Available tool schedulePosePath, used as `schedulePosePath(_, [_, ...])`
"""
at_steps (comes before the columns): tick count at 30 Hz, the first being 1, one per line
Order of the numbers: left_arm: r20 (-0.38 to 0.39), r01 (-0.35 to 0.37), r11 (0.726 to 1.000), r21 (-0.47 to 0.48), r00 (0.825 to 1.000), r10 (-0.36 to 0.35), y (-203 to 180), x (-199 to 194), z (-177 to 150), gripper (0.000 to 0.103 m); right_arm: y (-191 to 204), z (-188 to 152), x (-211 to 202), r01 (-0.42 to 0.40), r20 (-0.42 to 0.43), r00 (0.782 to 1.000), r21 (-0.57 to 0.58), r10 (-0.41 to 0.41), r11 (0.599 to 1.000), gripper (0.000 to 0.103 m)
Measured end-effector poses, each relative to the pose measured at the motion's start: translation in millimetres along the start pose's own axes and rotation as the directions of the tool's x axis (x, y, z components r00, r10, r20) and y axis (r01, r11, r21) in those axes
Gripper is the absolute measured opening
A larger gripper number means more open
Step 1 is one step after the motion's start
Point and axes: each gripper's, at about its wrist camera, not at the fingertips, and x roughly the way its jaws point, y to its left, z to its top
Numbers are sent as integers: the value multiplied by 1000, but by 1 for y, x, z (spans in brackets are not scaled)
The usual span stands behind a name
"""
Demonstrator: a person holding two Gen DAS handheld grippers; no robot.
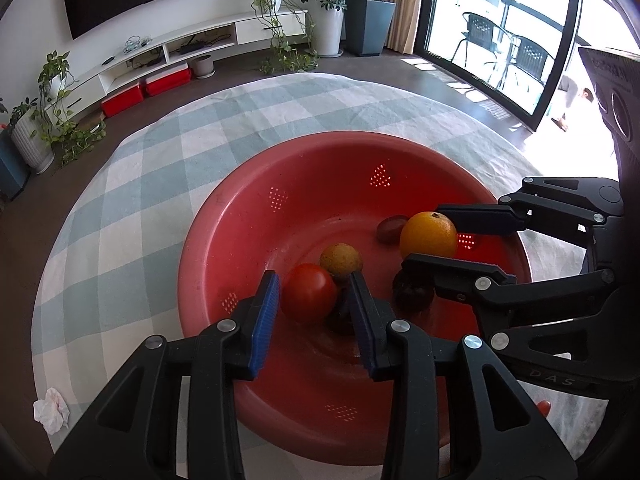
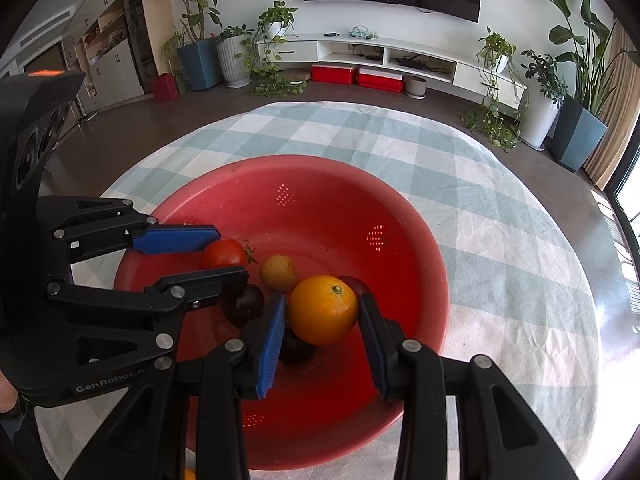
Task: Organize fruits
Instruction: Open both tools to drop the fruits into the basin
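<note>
Setting: a round worktop (image 1: pixel 132 184) covered in a pale blue and white checked cloth, in a living room with potted plants, a low white media shelf and a wall-mounted television.
Colander: a large red colander bowl (image 1: pixel 248 216) with small perforated patches sits on the cloth, near the front edge; all the fruit lies inside it.
Left hand-held gripper (image 1: pixel 314 294): reaches down into the bowl, jaws slightly apart around a red tomato (image 1: pixel 308 292). The blue pad on the left stands just beside the tomato with a thin gap showing; the other pad is just off its right side. The pads do not appear to press on it.
Right hand-held gripper (image 2: pixel 322 314): also inside the bowl, its two pads against either side of an orange (image 2: pixel 323 309), holding it.
Orange: right of centre in the bowl, stem end up, resting over a dark fruit (image 2: pixel 296 346).
Other fruit: a small yellow-brown round fruit (image 1: pixel 341 258) sits just behind the tomato; a dark purple fruit (image 1: pixel 412 294) lies between the two grippers; a reddish-brown one (image 1: pixel 389 229) sits behind the orange.
Worktop edge: a crumpled white tissue (image 1: pixel 51 410) lies on the cloth at the near left.
</note>
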Motion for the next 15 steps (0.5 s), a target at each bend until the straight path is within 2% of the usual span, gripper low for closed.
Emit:
schedulePosePath(5, [21,-9,1000,-13,1000,9,4,-6,1,47,0,-1,-2,9,-2,1000,-8,-9,1000,41])
schedulePosePath(10, [43,-24,999,-28,999,25,8,-20,-1,53,-3,0,-7,1,9,1000,13,-1,1000,54])
schedulePosePath(11, [52,-12,999,-38,999,14,10,-25,-2,58,-3,0,-10,5,15,1000,13,-5,1000,57])
schedulePosePath(12, [66,7,999,-46,998,-4,11,-31,-3,68,-3,0,-11,9,20,1000,13,-9,1000,58])
schedulePosePath(14, [93,-11,999,-44,996,15,9,-44,-6,85,-4,-1,-16,1,25,1000,24,-2,1000,63])
schedulePosePath(15, [109,-11,999,-42,994,15,7,-52,-7,86,-4,-1,-19,-3,30,1000,32,2,999,64])
